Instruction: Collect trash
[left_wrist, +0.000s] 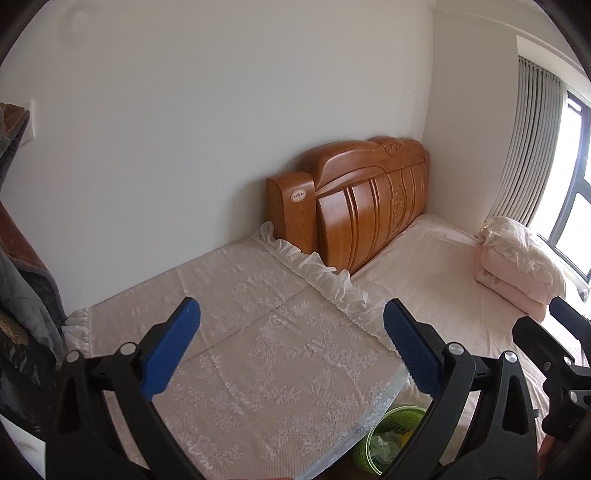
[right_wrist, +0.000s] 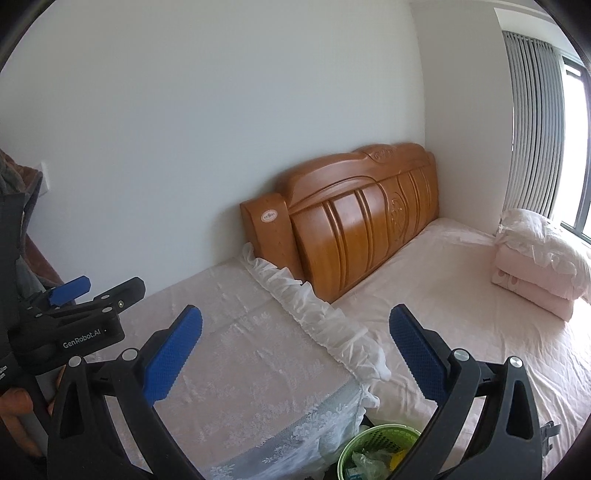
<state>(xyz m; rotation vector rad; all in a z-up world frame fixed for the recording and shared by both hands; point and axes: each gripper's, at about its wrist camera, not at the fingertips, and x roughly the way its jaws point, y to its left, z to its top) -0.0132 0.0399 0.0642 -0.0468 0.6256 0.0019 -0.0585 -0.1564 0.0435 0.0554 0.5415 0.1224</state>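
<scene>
Left to right. At the left margin, dark hanging clothing (left_wrist: 26, 280) stands beside the near-left corner of a lace-covered counter (left_wrist: 236, 332). The counter's top is bare; no loose trash shows on it in either view. Above its middle hovers the left hand-held gripper (left_wrist: 291, 332), blue pads spread wide and holding nothing. A ruffled lace edge (left_wrist: 317, 273) marks the counter's right side, where it meets the bed (left_wrist: 436, 280); a wooden headboard (left_wrist: 369, 206) stands at the far end against the wall.

Below the counter's near-right corner, in the gap toward the bed, sits the green basket (right_wrist: 373, 446), the task's receptacle, with crumpled wrappers (right_wrist: 369, 461) already inside it. The right hand-held gripper (right_wrist: 295, 347) hangs over that same corner, likewise wide apart and empty. Farther right, folded pink bedding (right_wrist: 539, 266) lies near the bed's window-side edge, under the curtain (right_wrist: 532, 122).

Judged step: between pickups, searching for the next piece, or possibly finished, since both tools are empty and nothing loose is in sight. The next move calls for sweeping the view across the bed and floor, then lowering one gripper onto whatever piece turns up; thin wrappers would need a pinch close to the surface.
</scene>
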